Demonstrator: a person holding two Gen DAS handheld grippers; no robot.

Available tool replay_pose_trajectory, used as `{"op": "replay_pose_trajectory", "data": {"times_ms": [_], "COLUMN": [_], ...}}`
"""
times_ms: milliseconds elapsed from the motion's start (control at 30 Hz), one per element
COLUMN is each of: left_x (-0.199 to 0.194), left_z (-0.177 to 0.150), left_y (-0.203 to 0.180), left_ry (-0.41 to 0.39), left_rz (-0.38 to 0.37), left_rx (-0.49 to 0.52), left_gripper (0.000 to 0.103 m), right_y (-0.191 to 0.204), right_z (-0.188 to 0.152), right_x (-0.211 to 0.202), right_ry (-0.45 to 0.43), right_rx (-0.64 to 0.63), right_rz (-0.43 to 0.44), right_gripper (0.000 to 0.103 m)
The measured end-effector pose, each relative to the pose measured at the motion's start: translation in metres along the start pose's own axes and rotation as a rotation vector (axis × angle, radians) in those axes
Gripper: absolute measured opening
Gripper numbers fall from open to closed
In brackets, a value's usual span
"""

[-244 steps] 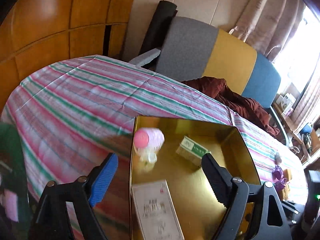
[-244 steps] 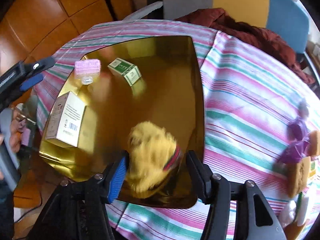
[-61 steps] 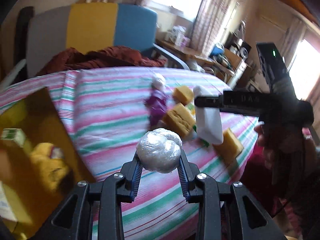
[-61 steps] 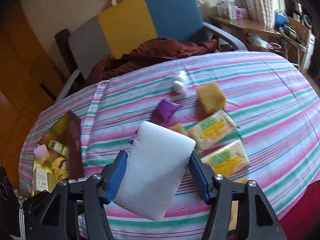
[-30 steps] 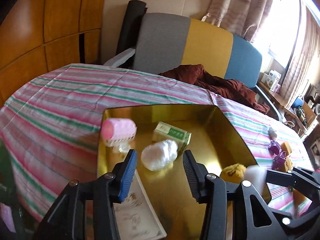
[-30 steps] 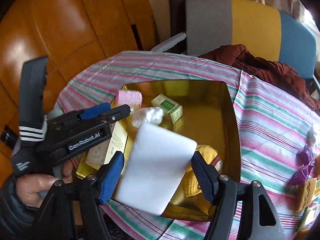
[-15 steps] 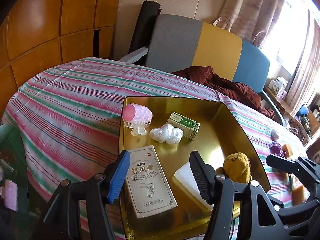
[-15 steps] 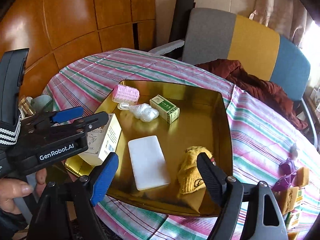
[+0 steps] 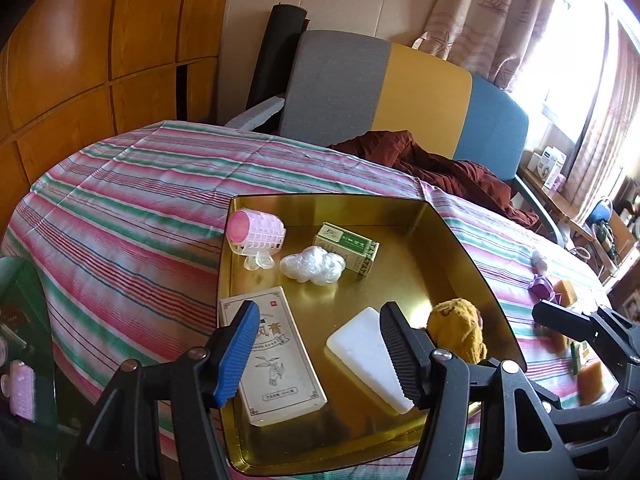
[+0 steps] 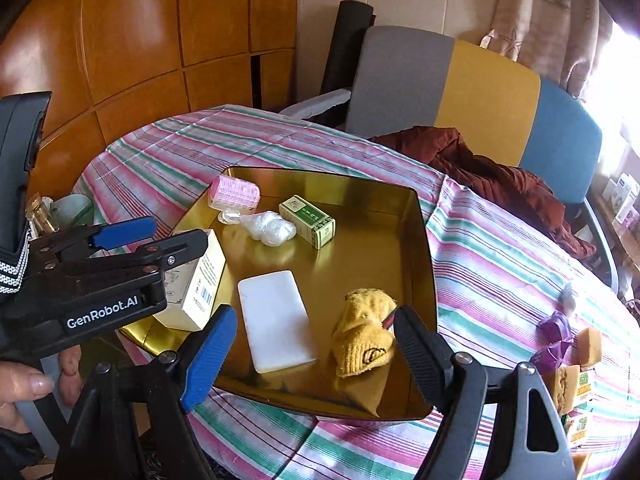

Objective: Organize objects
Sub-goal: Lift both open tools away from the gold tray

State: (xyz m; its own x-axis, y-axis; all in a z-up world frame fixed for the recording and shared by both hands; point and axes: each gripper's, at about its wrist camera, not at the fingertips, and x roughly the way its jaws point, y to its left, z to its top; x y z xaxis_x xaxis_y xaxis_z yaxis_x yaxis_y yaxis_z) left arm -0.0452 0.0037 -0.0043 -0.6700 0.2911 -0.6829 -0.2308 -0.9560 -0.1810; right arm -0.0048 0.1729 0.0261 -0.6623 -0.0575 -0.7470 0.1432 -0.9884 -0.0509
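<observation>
We can read "GenRobot.AI" in white letters on the black side of the left gripper, seen from the right wrist. On the tall cream box at the tray's near left corner stand large Chinese characters, which we cannot make out surely. The green box near the far edge bears print too small for us to read.

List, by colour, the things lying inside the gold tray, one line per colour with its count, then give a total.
Inside the gold tray:
White: 3 (flat white block, crumpled plastic wad, tall carton)
Pink: 1 (hair roller)
Green: 1 (small green box)
Yellow: 1 (knitted sock)
Total: 6
</observation>
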Motion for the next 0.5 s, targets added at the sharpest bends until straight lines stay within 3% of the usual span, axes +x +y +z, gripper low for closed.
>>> {"op": "replay_pose_trajectory", "data": {"times_ms": [500], "left_x": [-0.004], "left_z": [0.000], "left_y": [-0.020], "left_ry": [0.003], "left_rz": [-0.024], "left_rx": [0.044], "left_gripper": [0.065], "right_y": [-0.015], "right_z": [-0.010], "right_x": [-0.008], "right_ry": [-0.016], "right_rx": [0.034], "right_rz": [-0.046], "right_gripper": [0.082]}}
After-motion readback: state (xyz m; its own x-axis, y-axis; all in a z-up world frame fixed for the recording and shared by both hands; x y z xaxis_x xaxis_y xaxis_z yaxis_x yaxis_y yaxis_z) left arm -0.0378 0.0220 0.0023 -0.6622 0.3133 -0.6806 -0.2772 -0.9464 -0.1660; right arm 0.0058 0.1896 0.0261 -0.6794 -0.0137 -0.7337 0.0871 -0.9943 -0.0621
